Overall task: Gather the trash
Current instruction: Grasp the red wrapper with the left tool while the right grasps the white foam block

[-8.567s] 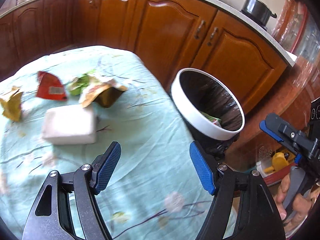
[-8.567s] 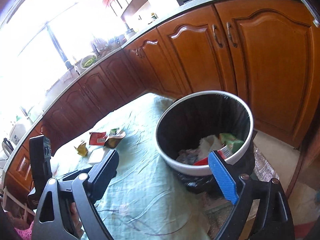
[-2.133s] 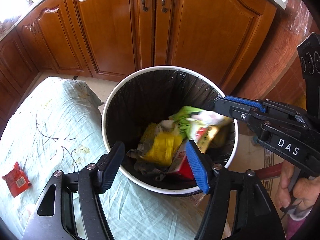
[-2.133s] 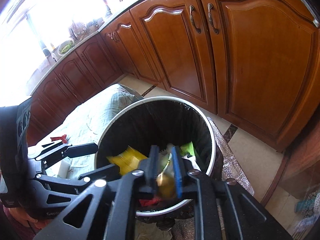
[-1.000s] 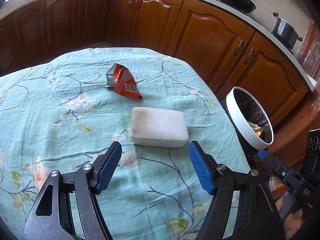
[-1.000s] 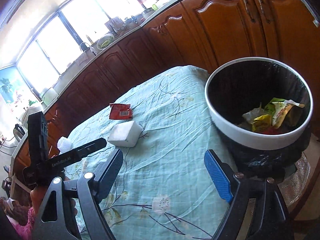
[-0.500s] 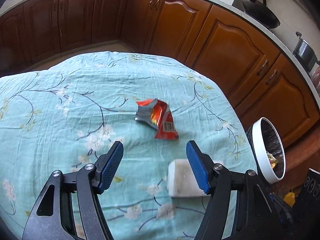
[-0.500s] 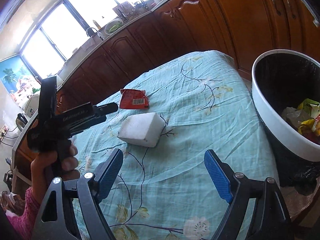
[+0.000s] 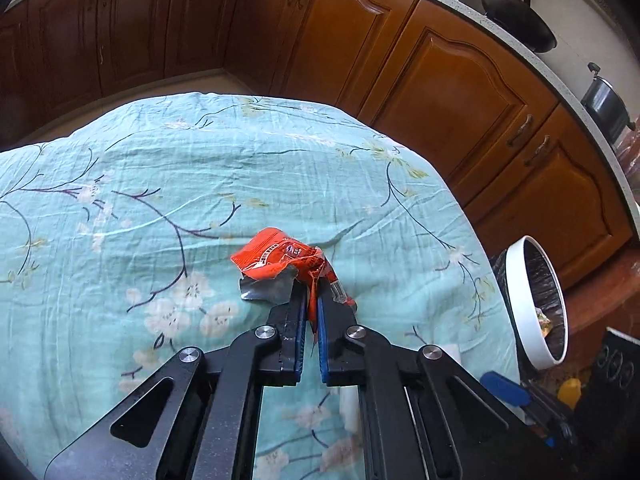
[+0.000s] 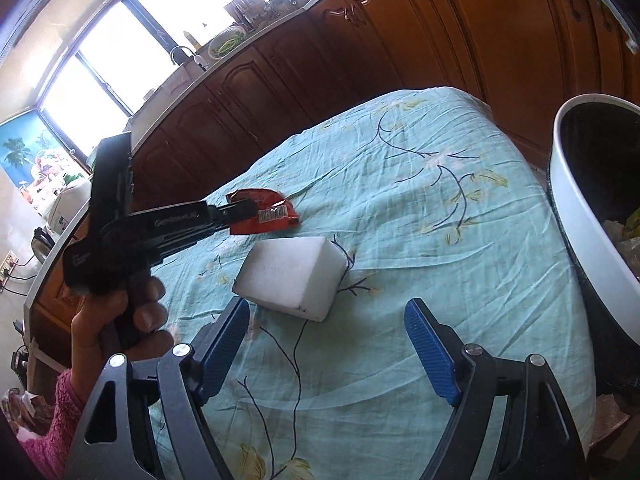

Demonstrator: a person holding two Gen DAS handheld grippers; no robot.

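A crumpled red snack wrapper (image 9: 276,258) lies on the teal flowered tablecloth (image 9: 160,168). My left gripper (image 9: 313,300) is shut on the wrapper's near edge; it also shows from the side in the right wrist view (image 10: 240,210), pinching the wrapper (image 10: 268,210). A white foam block (image 10: 292,276) sits on the cloth just ahead of my right gripper (image 10: 326,340), which is open and empty. The white bin with a black liner (image 10: 576,216) stands at the table's right edge, with trash inside; it also shows in the left wrist view (image 9: 534,300).
Brown wooden kitchen cabinets (image 9: 440,72) wrap around the table. A black pan (image 9: 516,20) and a pot (image 9: 604,100) sit on the counter. Bright windows (image 10: 132,52) and a sink tap are at the far left.
My left gripper moved forward to the red wrapper and shut on it. My right gripper stayed open and came closer to the white block.
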